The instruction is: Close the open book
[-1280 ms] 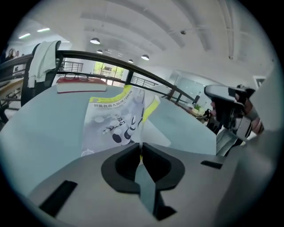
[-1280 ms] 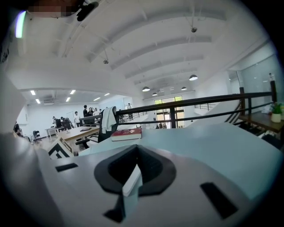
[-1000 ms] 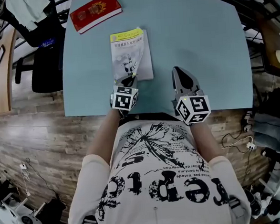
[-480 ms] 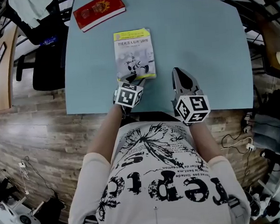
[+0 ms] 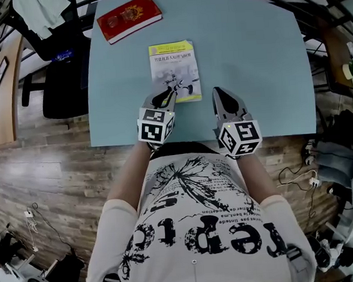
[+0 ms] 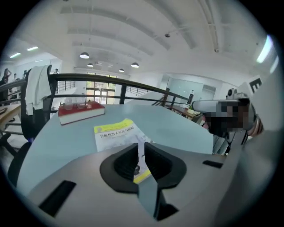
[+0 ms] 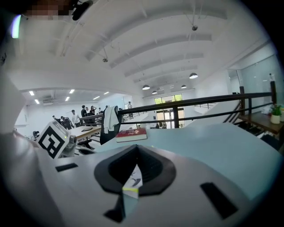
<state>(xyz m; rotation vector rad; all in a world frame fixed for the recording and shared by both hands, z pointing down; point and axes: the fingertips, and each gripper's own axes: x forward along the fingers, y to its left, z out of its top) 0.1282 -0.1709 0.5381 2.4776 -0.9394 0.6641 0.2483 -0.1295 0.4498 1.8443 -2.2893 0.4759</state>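
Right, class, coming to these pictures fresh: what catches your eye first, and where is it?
A closed yellow-and-white book lies flat near the middle of the pale blue table, with a red book at the far left corner. The left gripper hovers over the closed book's near edge, jaws closing with nothing between them; the right gripper is beside it, jaws together.

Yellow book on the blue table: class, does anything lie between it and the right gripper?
Nothing visible does. In the head view only a bare strip of the table separates the right gripper from the yellow book. The red book lies at the table's far left corner, out of the way.
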